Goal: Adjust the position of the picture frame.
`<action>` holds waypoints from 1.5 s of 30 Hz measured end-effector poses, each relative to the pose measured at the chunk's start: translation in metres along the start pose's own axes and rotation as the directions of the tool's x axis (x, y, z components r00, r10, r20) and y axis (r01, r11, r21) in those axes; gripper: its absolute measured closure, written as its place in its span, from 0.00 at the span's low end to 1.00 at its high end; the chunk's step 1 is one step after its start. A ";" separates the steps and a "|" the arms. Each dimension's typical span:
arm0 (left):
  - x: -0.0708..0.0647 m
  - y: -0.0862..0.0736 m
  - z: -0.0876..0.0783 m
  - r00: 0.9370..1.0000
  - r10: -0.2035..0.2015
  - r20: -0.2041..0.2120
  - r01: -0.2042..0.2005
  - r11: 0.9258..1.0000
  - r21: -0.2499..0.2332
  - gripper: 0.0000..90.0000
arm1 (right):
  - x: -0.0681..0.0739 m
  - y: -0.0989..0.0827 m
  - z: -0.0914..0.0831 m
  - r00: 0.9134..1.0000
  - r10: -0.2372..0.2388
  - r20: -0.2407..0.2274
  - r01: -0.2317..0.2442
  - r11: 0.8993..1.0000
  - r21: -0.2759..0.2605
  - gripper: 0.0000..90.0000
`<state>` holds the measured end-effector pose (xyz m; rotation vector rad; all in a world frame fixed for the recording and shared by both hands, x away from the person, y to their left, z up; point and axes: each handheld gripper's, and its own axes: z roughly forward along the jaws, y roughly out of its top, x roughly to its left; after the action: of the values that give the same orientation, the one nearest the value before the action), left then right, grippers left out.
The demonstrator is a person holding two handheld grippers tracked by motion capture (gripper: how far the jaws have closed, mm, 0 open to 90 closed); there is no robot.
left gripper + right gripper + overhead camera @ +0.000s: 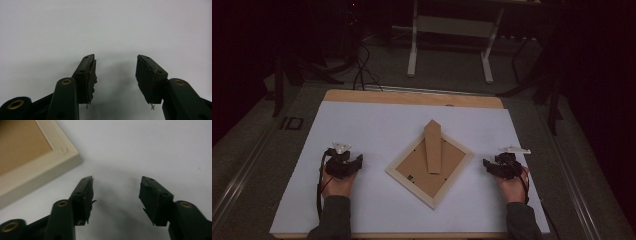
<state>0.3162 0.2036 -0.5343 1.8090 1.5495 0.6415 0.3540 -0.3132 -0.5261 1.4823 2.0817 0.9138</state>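
**Both grippers rest apart from a face-down picture frame**

A pale wooden picture frame with a brown fibreboard back lies face down near the centre of the high view, turned so that its corners point up, down, left and right like a diamond. A brown fibreboard stand flap lies along its back and sticks out past the upper corner. The frame rests on a white sheet that covers most of the wooden table, whose bare tan edge shows along the top of the sheet.

At the lower left of the high view the left gripper sits on the sheet, held by a hand in a dark sleeve, well apart from the frame's left corner. In the left gripper view its two black jaws stand released, spread wide, with nothing but white sheet between them.

At the lower right of the high view the right gripper is held by the other hand, near the frame's right corner but not touching it. In the right gripper view the jaws are likewise spread and empty, and the frame's pale corner lies in the upper left of that view, just beyond the left jaw tip, with a gap of white sheet between them.

Beyond the table, at the top of the high view, the white legs of a stand rise from a dark floor.
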 end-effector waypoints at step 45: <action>-0.043 0.001 0.005 0.944 0.177 0.278 -0.180 0.984 -0.017 1.00 | 0.033 0.012 0.017 0.993 -0.083 -0.083 0.084 0.996 0.005 1.00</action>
<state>0.3130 0.1603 -0.5342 1.9668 1.2133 0.4383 0.3620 -0.2754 -0.5285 1.3721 2.1913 0.9504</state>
